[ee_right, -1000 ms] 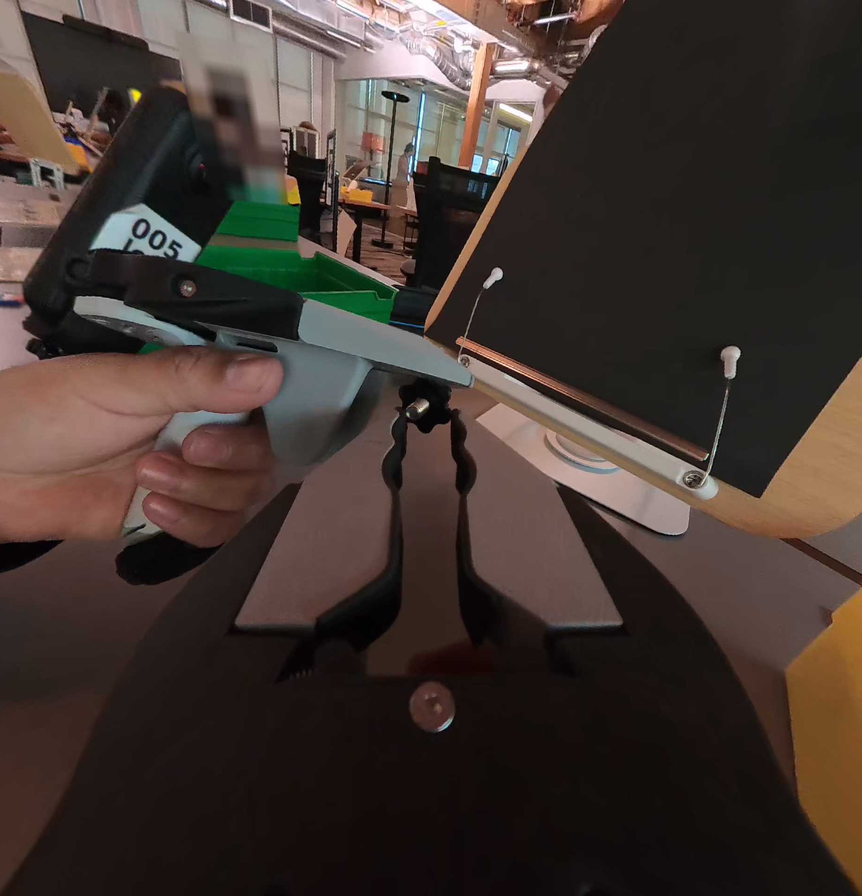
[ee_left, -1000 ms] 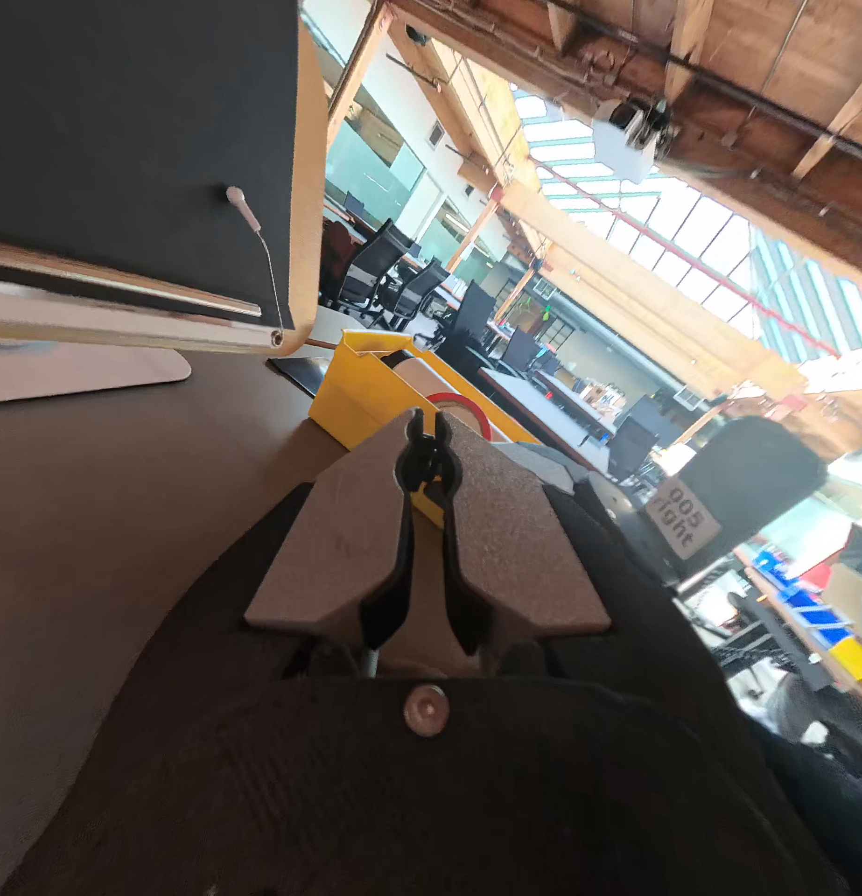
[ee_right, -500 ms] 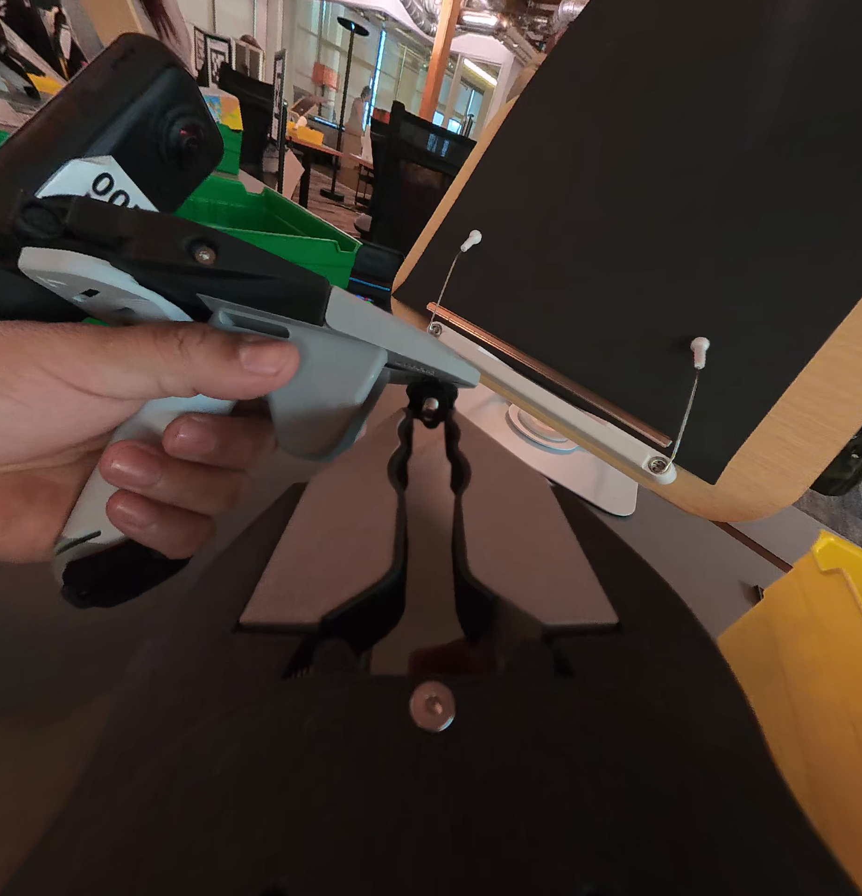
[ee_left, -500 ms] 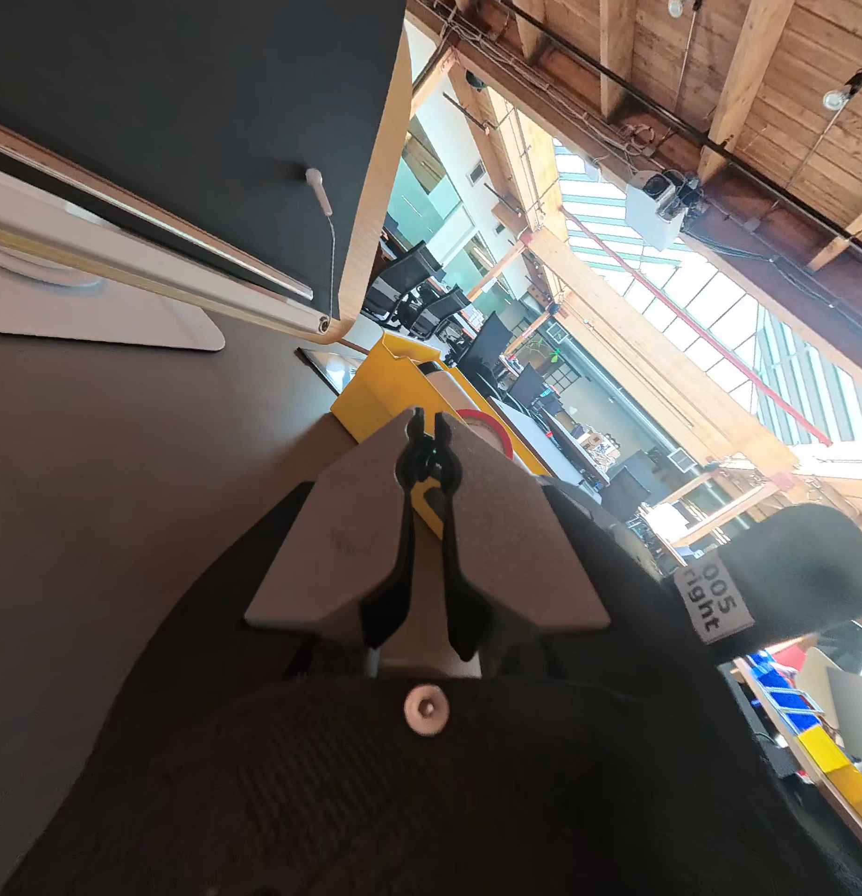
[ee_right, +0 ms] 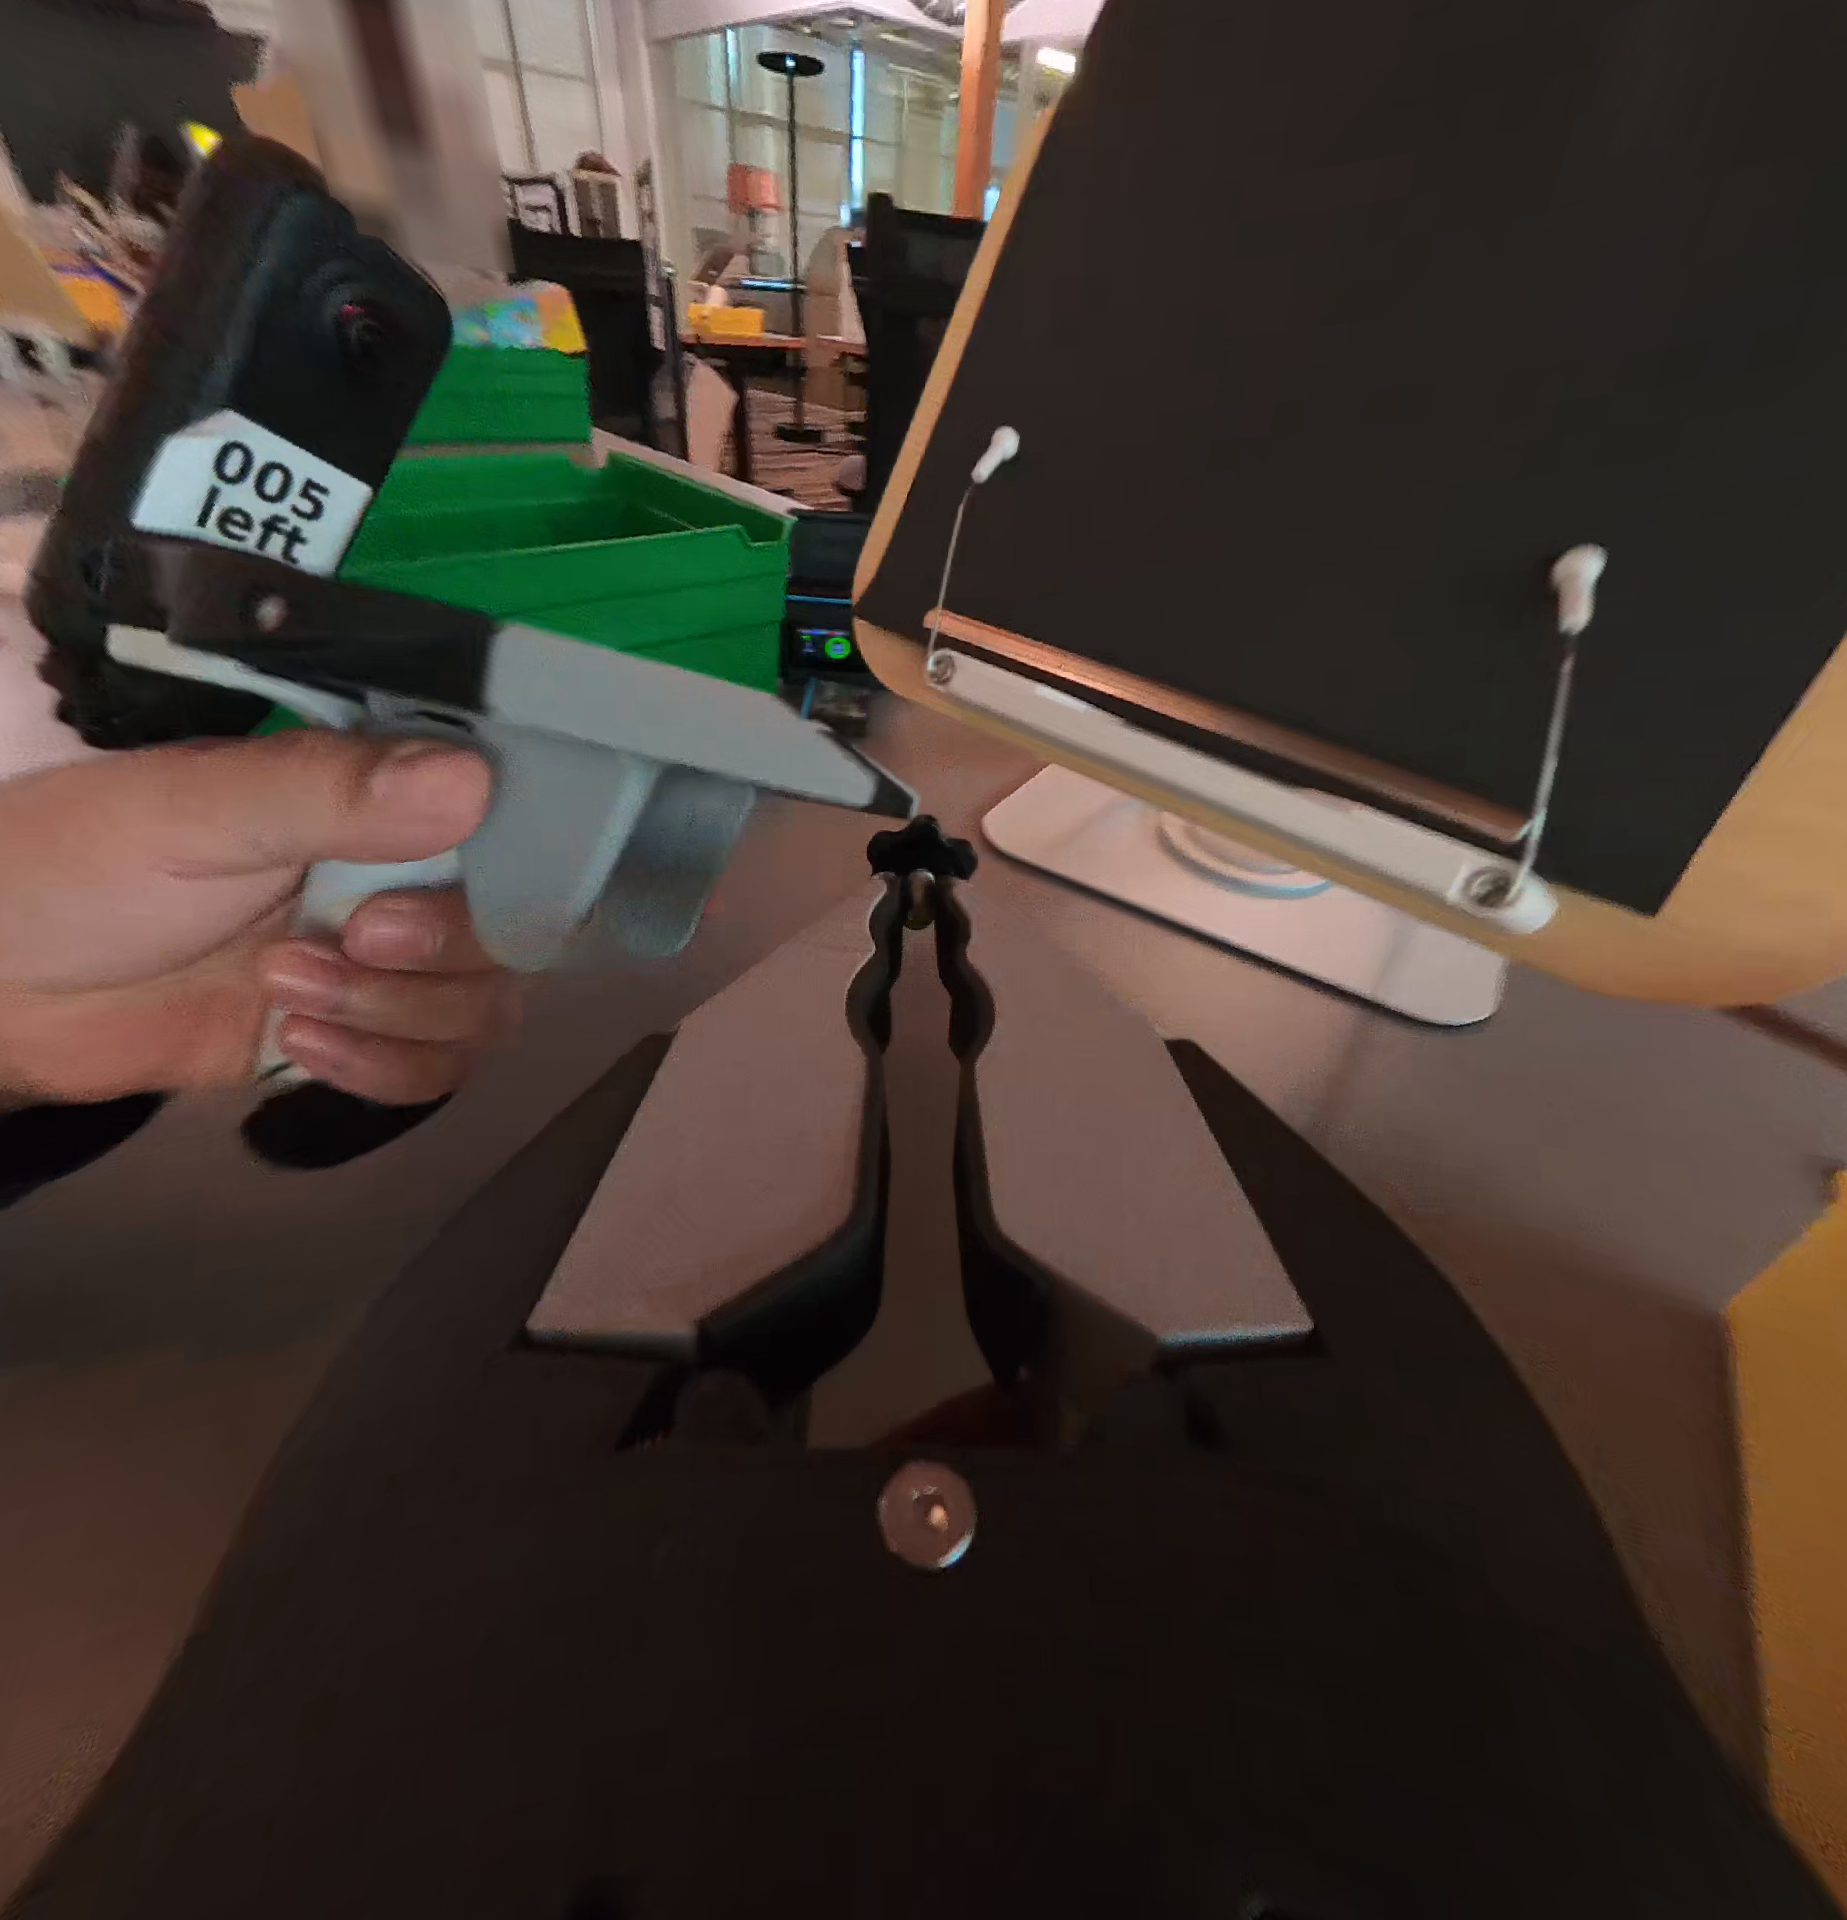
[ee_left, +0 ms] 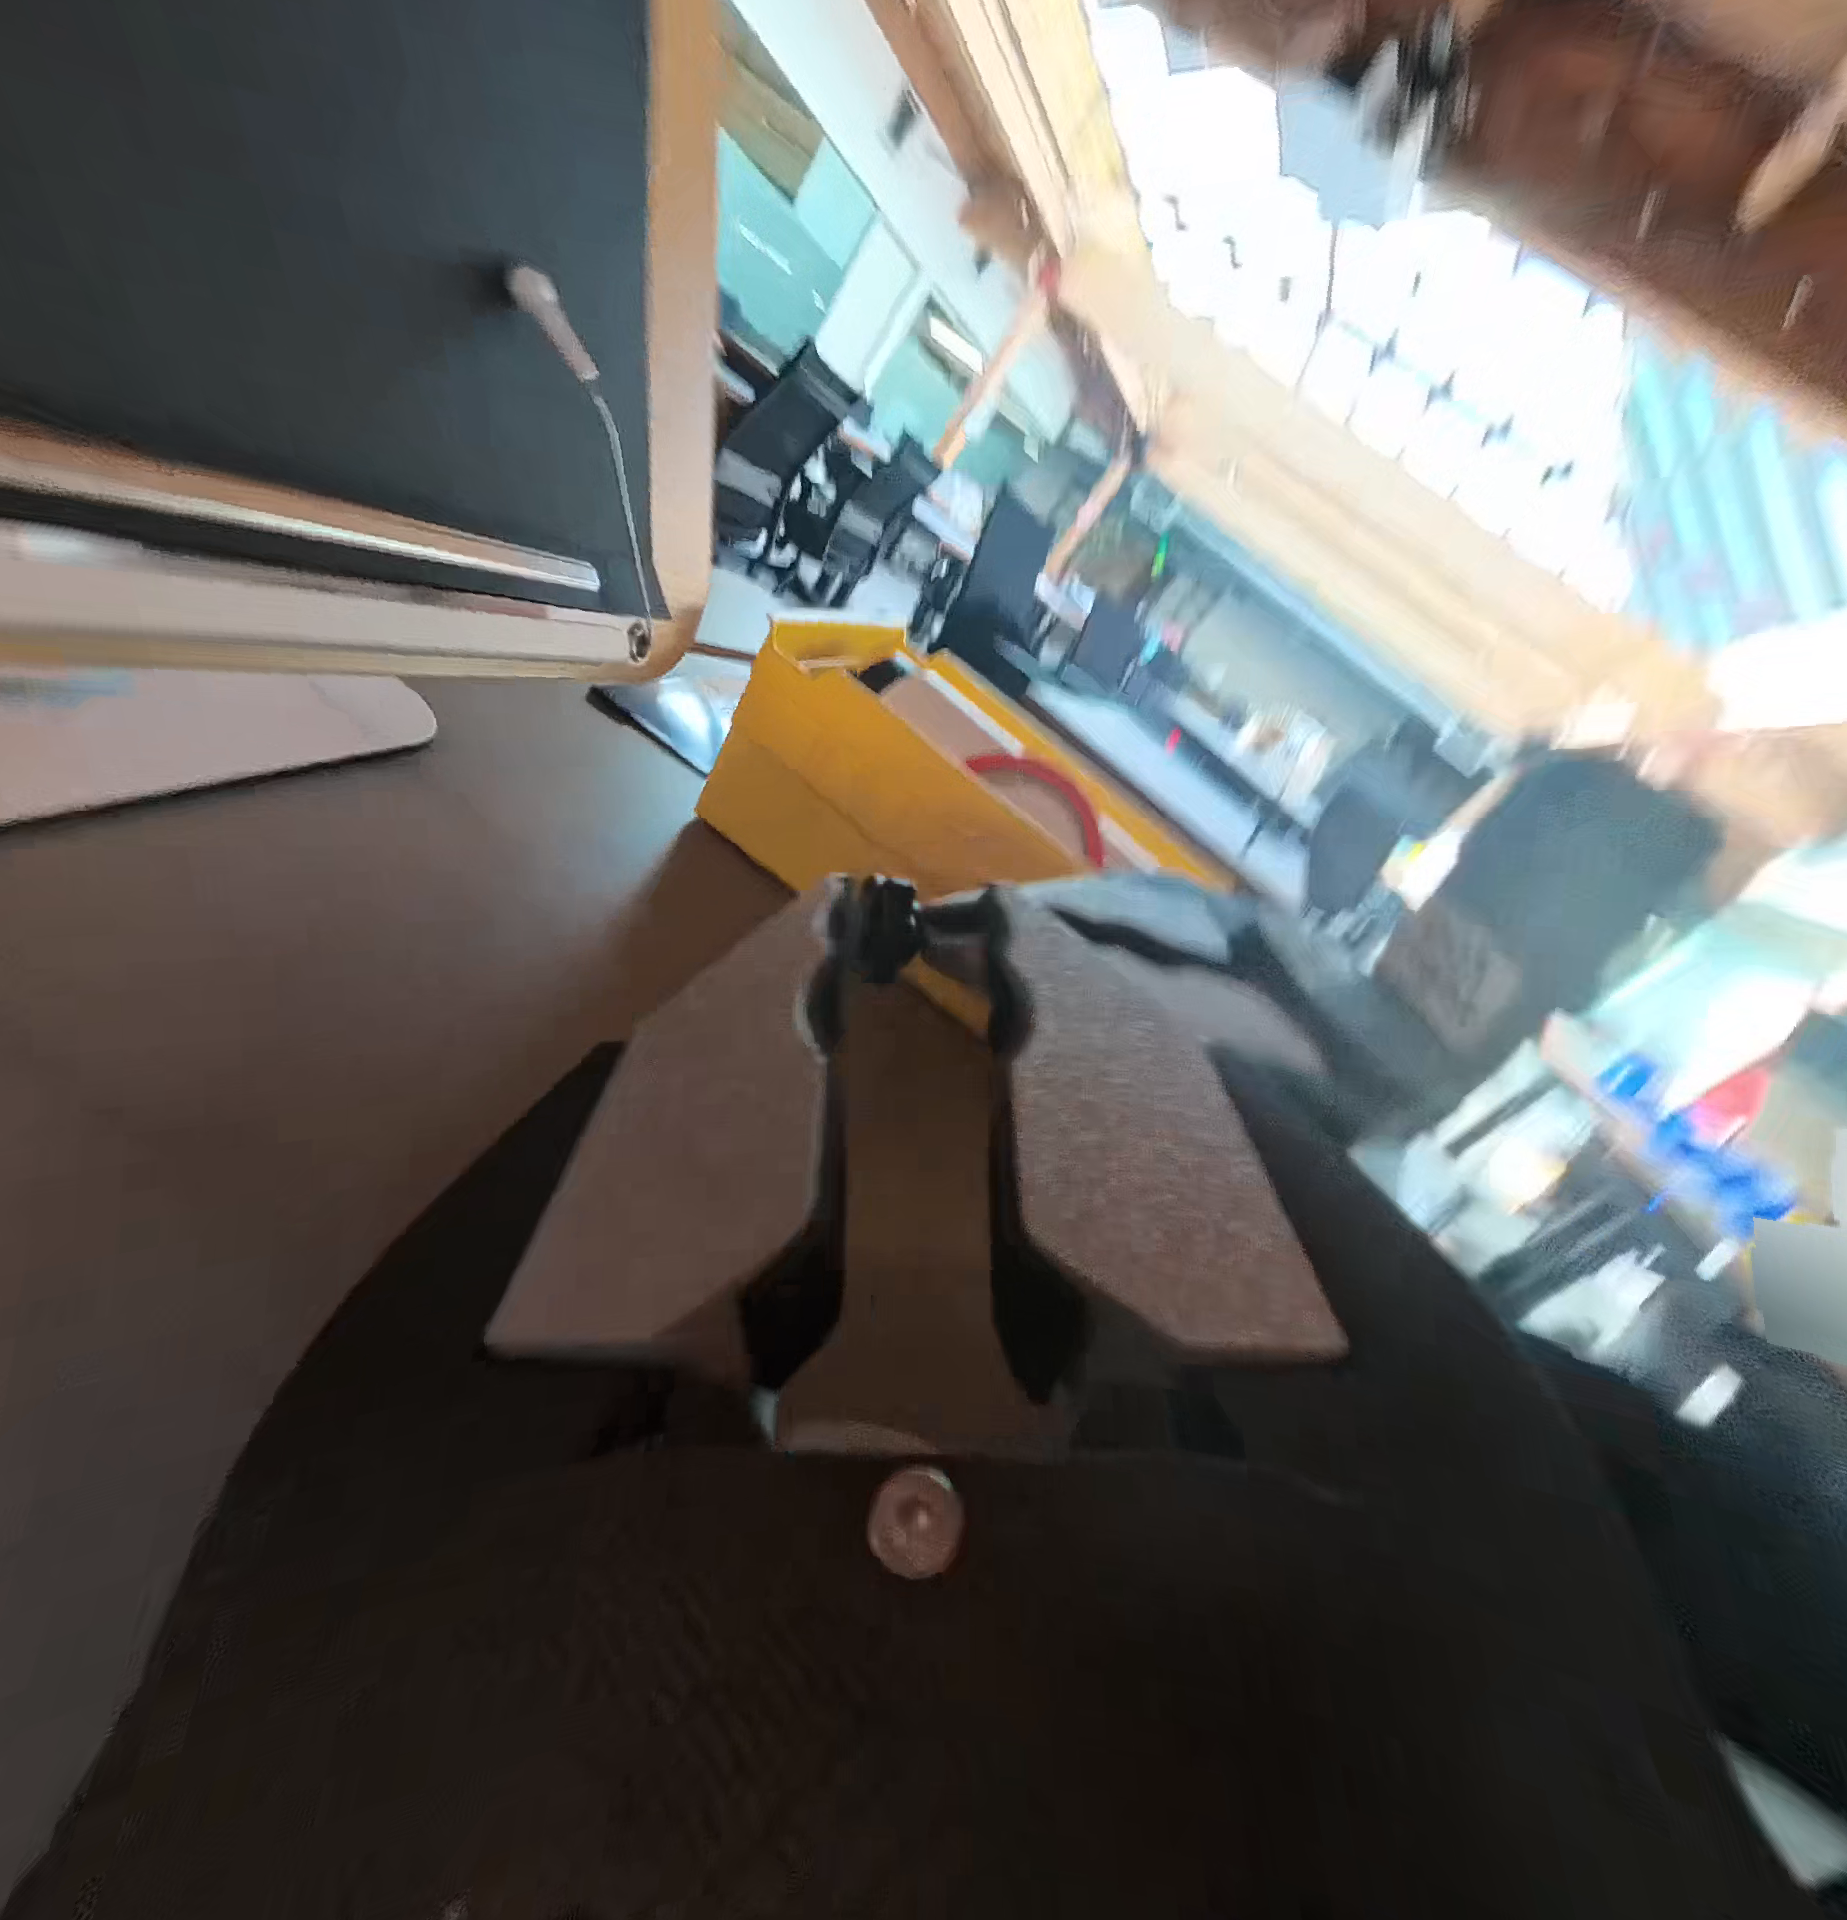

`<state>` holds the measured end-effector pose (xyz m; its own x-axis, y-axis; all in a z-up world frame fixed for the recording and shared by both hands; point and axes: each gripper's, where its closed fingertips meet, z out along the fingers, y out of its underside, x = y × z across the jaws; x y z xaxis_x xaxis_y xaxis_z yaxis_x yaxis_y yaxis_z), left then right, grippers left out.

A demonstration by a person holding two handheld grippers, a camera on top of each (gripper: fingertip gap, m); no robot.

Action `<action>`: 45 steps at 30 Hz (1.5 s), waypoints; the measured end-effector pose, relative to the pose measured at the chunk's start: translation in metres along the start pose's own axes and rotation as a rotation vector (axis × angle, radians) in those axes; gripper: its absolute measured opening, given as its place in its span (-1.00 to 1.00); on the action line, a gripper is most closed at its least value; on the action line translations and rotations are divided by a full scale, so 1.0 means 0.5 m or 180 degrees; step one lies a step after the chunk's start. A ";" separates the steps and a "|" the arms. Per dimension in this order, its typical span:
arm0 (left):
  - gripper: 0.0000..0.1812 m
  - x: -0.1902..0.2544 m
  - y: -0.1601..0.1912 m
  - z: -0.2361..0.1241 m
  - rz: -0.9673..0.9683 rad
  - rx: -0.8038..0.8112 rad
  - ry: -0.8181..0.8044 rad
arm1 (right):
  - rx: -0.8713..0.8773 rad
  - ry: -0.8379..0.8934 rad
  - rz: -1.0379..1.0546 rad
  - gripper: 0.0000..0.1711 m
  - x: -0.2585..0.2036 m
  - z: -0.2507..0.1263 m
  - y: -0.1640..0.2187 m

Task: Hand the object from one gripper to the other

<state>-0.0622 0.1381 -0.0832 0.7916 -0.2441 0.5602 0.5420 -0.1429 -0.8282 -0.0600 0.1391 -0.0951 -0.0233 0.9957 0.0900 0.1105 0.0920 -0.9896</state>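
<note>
Black knob [ee_right: 921,852] with a short metal stem is held above the desk [ee_right: 1521,1143], pinched at the stem between the fingertips of the right claw [ee_right: 921,906], which is closed almost fully upon it. In the left wrist view the knob is seen blurred, just beside the tip of one finger of the left claw [ee_left: 914,935], whose fingers are parted with a clear gap between them and nothing gripped. From the right wrist view the pointed tip of the left claw is seen just above the knob; whether the two touch cannot be told. The left claw's handle is grasped by a hand [ee_right: 171,894]. Behind the knob, a black board [ee_right: 1418,416] with a wooden rim is tilted on a white base [ee_right: 1262,935] set on the desk. Green bins [ee_right: 586,561] are seen farther back, behind the left claw, and a yellow bin [ee_left: 846,769] is placed near the board's edge.
</note>
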 end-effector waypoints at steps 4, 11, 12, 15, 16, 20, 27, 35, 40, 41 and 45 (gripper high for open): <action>-0.58 -0.009 0.040 -0.022 0.1550 -0.0508 -0.0277 | -0.0190 -0.0563 0.0809 -0.98 -0.003 0.002 0.023; -0.58 -0.001 0.069 -0.043 0.3019 -0.0580 -0.0427 | -0.0370 -0.1254 0.1242 -0.98 -0.043 -0.007 0.033; -0.61 0.005 0.074 -0.043 0.3081 -0.0576 -0.0385 | -0.0340 -0.1323 0.1230 -0.98 -0.052 -0.007 0.029; -0.81 0.000 0.068 -0.046 0.3189 -0.0554 -0.0509 | -0.0323 -0.1472 0.1166 -0.98 -0.073 -0.009 0.024; -0.81 0.002 0.068 -0.048 0.3182 -0.0556 -0.0475 | -0.0319 -0.1478 0.1116 -0.98 -0.075 -0.010 0.023; -0.72 0.001 0.074 -0.047 0.3008 -0.0584 -0.0427 | -0.0254 -0.1630 0.1103 -0.98 -0.088 -0.019 0.013; -0.81 0.019 0.074 -0.052 0.3379 -0.0527 -0.0365 | -0.0295 -0.1747 0.1043 -0.98 -0.102 -0.025 0.013; -0.81 0.078 0.061 -0.074 0.5526 0.0019 -0.0697 | -0.0172 -0.2000 0.1181 -0.67 -0.108 -0.044 -0.008; -0.81 0.091 0.074 -0.092 0.6051 0.0125 -0.0622 | -0.0196 -0.2425 0.1124 -0.61 -0.153 -0.064 -0.014; -0.81 0.091 0.078 -0.093 0.6120 0.0121 -0.0617 | -0.0201 -0.2491 0.1076 -0.62 -0.165 -0.066 -0.013; -0.81 0.091 0.080 -0.091 0.6120 0.0128 -0.0630 | -0.0232 -0.2325 0.0751 -0.77 -0.176 -0.056 -0.004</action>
<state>-0.0174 0.0775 -0.0916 0.2572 0.0725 -0.9636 -0.9563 0.1628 -0.2430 -0.0302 0.0519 -0.0981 -0.6382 0.7300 -0.2446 0.2586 -0.0959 -0.9612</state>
